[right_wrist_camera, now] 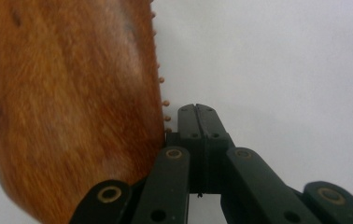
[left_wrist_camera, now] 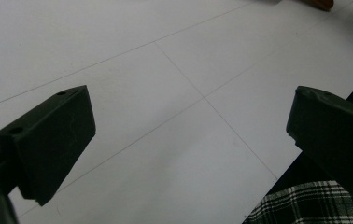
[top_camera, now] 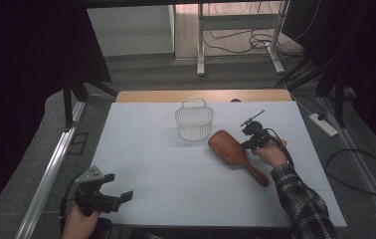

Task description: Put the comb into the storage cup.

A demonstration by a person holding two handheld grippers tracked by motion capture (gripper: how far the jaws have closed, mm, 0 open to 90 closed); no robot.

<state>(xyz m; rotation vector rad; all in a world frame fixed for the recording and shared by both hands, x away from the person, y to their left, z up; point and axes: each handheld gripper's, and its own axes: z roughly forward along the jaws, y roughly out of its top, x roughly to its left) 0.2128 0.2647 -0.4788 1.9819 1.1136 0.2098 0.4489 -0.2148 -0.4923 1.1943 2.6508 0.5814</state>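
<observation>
At the near left corner of the white table point(top_camera: 141, 164), the left gripper point(top_camera: 118, 188) rests idle, its jaws spread wide with nothing between them. Farther back, near the middle, stands a small white mesh basket with a loop handle point(top_camera: 194, 121). Just right of it the brown wooden paddle hairbrush point(top_camera: 235, 153) lies flat, bristles down, handle pointing toward the person. The right gripper point(right_wrist_camera: 196, 114) is clenched empty, its closed tips against the brush head's right edge. It looks like a nudging step; next, the brush likely needs pushing toward the basket or the jaws opening to grasp it.
</observation>
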